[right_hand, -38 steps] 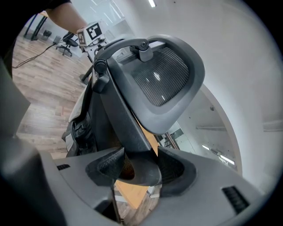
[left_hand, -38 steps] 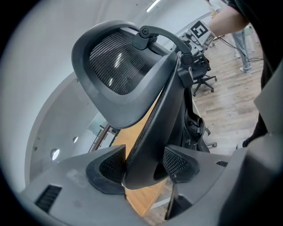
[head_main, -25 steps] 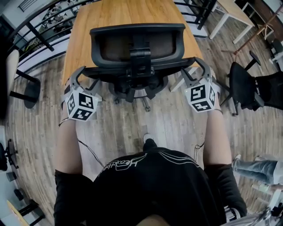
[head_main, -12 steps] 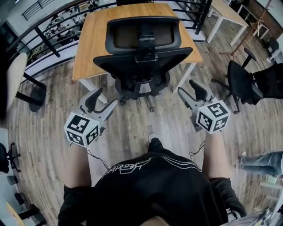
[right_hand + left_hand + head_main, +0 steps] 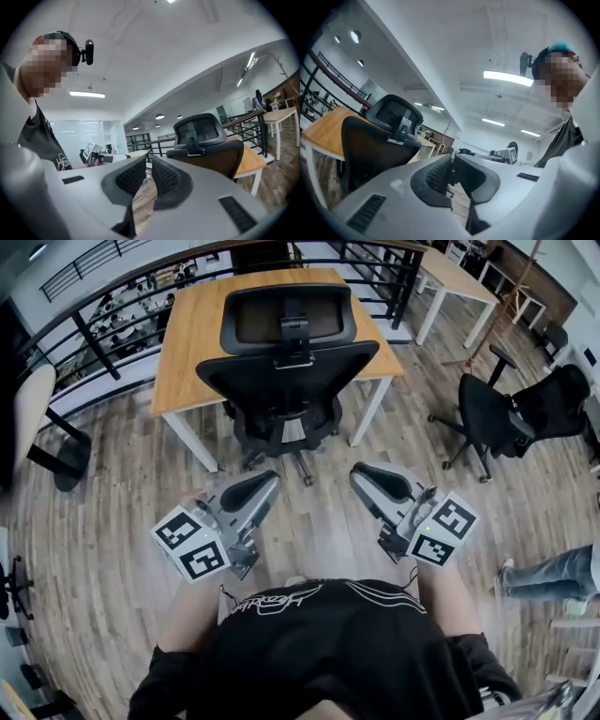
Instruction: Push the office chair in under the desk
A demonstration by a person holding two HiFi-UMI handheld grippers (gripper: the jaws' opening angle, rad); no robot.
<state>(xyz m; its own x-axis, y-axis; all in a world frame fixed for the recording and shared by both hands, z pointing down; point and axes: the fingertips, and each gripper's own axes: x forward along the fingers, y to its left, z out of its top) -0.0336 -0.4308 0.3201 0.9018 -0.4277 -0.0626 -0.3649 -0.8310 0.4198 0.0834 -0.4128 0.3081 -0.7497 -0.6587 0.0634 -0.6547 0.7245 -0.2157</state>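
My left hand-held gripper is closing, jaws almost together with nothing between them. Ahead, one office chair sits with its back at the near edge of the wooden surface. My right hand-held gripper is closing too, also empty. One more chair stands far right.

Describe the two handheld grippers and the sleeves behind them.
The left gripper and right gripper are grey plastic with curved jaws, lined with black textured pads; the jaws are closing with nothing between them. The left cube and right cube are white with black square markers. A thin cable trails from the left one. The sleeves are black.
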